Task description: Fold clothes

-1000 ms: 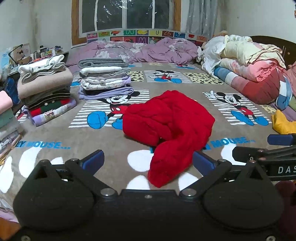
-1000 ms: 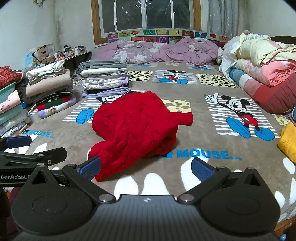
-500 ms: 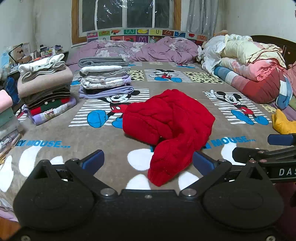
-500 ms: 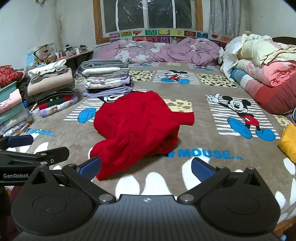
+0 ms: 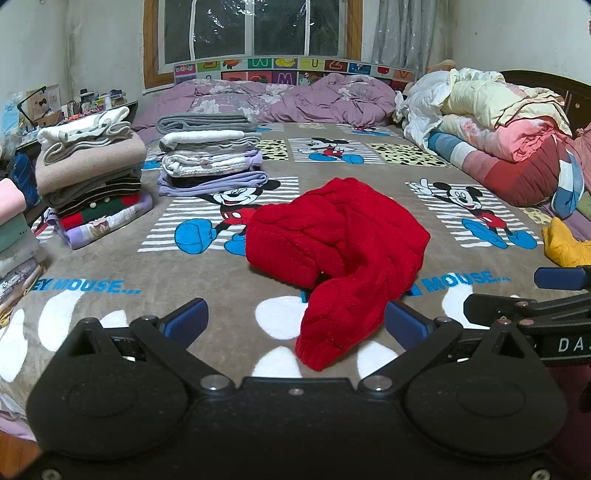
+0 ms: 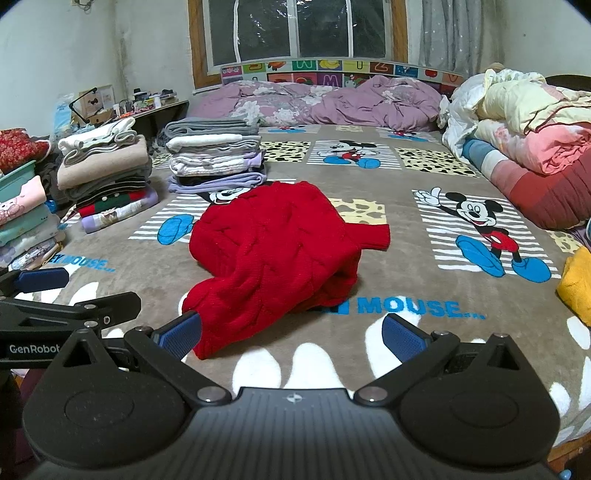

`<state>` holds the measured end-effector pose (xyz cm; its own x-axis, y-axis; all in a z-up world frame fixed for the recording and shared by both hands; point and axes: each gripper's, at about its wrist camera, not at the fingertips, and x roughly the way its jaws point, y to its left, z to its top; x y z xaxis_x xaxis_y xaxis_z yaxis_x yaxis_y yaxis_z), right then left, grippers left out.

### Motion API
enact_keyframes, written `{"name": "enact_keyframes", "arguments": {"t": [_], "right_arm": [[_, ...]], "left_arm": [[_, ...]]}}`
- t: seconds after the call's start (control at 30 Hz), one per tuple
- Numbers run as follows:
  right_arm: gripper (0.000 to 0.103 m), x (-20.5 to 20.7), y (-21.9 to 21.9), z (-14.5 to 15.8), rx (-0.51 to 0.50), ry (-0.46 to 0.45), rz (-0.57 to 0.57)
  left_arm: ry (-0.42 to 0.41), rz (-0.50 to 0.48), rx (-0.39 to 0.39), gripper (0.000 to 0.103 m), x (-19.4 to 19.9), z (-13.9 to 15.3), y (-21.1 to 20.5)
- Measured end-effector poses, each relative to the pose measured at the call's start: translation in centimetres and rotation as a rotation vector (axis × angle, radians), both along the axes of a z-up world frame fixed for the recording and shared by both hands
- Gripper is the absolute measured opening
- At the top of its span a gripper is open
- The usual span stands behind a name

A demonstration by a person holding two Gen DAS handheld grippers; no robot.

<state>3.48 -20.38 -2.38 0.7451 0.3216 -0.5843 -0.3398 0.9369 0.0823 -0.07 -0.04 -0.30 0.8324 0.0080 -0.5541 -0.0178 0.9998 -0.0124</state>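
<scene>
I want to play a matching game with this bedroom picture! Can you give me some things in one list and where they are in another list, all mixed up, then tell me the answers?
Things:
1. red knitted sweater
2. purple duvet
3. yellow garment
4. grey folded top

Places:
A. at the bed's right edge
B. on top of a folded pile
C. middle of the Mickey Mouse blanket, crumpled
D. bunched under the window

Pairs: 1-C, 2-D, 3-A, 4-B

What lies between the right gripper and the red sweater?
Nothing but bare Mickey blanket, in the right wrist view: the open right gripper faces the red sweater directly.
</scene>
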Motion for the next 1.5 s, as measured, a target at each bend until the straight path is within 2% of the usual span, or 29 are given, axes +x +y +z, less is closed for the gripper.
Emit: {"name": "enact_keyframes", "arguments": {"t": [0.5,0.8,1.07,1.27,1.5], "right_arm": [[0.103,0.2,-0.3,0.5,0.014,-0.006,0.009],[0.103,0.3,-0.7,1.1,0.05,0.012,0.061],[0.103,1.4,-1.1,2.7,0.109,-0.04,0.118],[0.103,3.1,-1.3,3.5,0.128,-0.068,0.17],[0.103,8.4,-1.9,3.7,0.119,-0.084,0.219]], "left_arm": [[0.003,-0.006,0.01,0.103,0.5,0.3,-0.5],[0.008,-0.009,0.014,0.103,0.5,1.1,-1.1],[0.008,-0.018,0.008,0.103,1.9,2.1,-1.1],[0.045,-0.01,-0.057,0.103,4.7,1.3,0.5],[0.098,-0.008,-0.162,0.103,8.7,-0.5,3.5]]}}
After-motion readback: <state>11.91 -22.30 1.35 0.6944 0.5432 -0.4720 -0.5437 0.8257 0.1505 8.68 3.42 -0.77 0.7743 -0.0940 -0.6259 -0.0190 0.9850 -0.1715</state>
